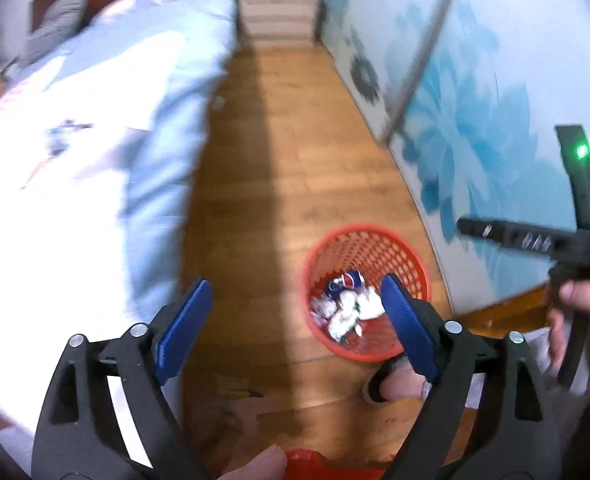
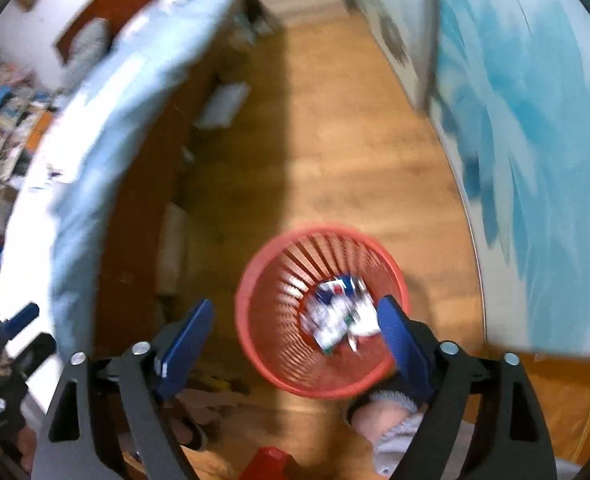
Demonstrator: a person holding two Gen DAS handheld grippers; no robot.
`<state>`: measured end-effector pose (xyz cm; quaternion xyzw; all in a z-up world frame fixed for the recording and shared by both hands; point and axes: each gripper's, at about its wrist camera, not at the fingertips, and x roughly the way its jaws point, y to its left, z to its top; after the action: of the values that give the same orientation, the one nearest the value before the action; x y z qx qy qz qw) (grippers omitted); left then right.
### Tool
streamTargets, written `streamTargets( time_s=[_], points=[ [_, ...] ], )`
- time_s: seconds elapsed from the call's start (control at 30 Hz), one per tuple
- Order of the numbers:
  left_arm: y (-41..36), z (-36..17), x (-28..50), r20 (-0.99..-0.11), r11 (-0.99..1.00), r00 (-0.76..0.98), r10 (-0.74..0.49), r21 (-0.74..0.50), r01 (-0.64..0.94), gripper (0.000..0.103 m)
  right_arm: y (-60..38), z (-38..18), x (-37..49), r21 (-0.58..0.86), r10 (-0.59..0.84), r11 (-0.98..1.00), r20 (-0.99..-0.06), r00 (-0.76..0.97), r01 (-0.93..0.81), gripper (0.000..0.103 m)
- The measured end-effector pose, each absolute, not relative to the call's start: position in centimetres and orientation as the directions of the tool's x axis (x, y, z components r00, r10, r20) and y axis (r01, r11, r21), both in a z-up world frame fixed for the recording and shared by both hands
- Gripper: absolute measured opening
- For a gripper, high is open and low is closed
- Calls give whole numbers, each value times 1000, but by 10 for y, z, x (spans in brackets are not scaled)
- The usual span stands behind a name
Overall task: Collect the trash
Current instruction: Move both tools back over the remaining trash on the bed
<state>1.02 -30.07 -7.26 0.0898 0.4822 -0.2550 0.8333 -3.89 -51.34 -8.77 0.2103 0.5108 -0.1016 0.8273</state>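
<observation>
A red mesh waste basket stands on the wooden floor by the blue floral wardrobe; it also shows in the right wrist view. Crumpled white and blue trash lies in its bottom, seen too in the right wrist view. My left gripper is open and empty, high above the floor just left of the basket. My right gripper is open and empty, above the basket's mouth. The right gripper's black body shows at the right edge of the left wrist view.
A bed with a light blue quilt fills the left side. A white drawer unit stands at the far end of the floor strip. The wardrobe doors run along the right. A slippered foot stands near the basket.
</observation>
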Motion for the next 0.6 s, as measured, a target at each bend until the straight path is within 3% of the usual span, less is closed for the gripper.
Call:
streamTargets(
  time_s=[0.13, 0.3, 0.47, 0.6],
  points=[
    [-219, -40, 4, -811, 910, 493, -314, -110, 399, 89, -463, -4, -5, 246, 79, 942, -824, 561, 229, 92],
    [-134, -38, 18, -793, 963, 563, -233, -106, 248, 89, -380, 64, 60, 246, 179, 969, -758, 627, 22, 96],
    [-86, -50, 36, -788, 972, 569, -233, -193, 131, 89, -298, 76, 151, 238, 273, 961, -751, 601, -139, 96],
    [-78, -53, 41, -763, 962, 590, -264, -252, 105, 89, -243, 49, 247, 279, 349, 937, -781, 518, -212, 93]
  ],
)
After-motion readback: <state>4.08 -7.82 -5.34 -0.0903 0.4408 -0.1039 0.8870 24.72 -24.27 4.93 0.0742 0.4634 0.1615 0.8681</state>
